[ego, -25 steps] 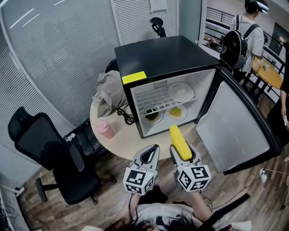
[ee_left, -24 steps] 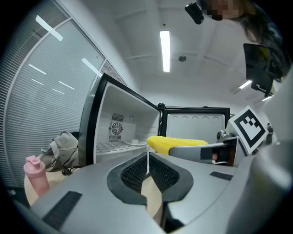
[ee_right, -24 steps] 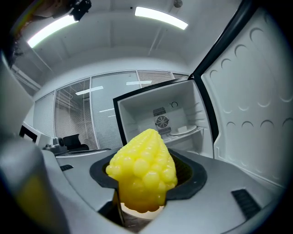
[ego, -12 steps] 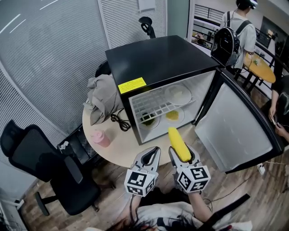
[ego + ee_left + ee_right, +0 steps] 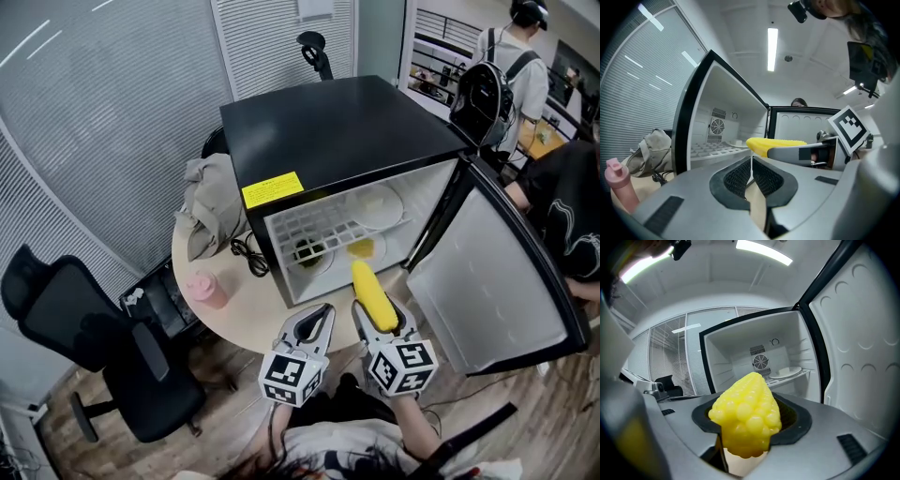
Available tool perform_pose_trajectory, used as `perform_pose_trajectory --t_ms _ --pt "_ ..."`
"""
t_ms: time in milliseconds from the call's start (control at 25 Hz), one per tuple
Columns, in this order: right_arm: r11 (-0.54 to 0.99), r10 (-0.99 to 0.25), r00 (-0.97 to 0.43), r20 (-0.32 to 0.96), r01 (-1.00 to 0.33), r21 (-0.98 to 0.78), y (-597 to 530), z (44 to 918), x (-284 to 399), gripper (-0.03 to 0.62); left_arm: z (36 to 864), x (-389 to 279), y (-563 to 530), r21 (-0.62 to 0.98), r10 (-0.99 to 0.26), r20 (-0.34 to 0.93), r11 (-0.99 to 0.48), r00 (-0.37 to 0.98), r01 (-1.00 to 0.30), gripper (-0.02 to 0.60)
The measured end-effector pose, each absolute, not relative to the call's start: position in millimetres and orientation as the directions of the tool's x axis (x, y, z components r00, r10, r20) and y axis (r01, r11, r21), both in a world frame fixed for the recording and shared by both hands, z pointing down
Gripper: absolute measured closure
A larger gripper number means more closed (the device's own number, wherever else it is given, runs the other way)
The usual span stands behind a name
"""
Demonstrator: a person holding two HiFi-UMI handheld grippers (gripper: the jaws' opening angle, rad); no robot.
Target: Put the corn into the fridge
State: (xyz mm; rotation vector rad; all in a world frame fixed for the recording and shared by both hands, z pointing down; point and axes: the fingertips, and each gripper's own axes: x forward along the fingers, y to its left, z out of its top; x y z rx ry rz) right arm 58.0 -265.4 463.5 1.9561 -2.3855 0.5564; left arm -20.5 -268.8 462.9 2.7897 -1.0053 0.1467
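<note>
A yellow corn cob [image 5: 372, 294] [image 5: 746, 420] [image 5: 774, 143] is clamped in my right gripper [image 5: 377, 317], its tip pointing at the open black mini fridge [image 5: 347, 131]. The fridge's white inside [image 5: 764, 364] has a wire shelf [image 5: 319, 225] carrying a white plate [image 5: 375, 202]; below it lie a dark item [image 5: 307, 252] and a yellow item [image 5: 360, 247]. The door [image 5: 492, 272] swings open to the right. My left gripper [image 5: 310, 323] [image 5: 751, 173] hovers beside the right one, shut and empty, in front of the fridge.
The fridge stands on a round beige table [image 5: 234, 305] with a pink bottle [image 5: 205, 289], a black cable [image 5: 248, 251] and a grey cloth bag [image 5: 208, 202]. A black office chair [image 5: 103, 337] stands at the left. People stand at the far right [image 5: 511, 75].
The view has shifted slightly; both grippers stay before the fridge with the corn still held. A person in dark clothes has come in at the right edge.
</note>
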Motion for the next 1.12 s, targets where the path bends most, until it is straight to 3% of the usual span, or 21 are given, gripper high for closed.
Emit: perform_pose_trajectory --t_ms 600,1120 --pt "0.291 -0.910 -0.337 0.240 -0.934 -0.208 -354 470 57 0.339 465 -11 -306 0.115 -0.689 0.171 -0.696 0.705 -0.709 0.568" --pt "0.326 -0.893 -0.353 0.278 -0.935 -0.140 -435 482 57 0.339 469 -15 -329 0.104 -0.734 0.190 -0.646 0.653 -0.756 0.568"
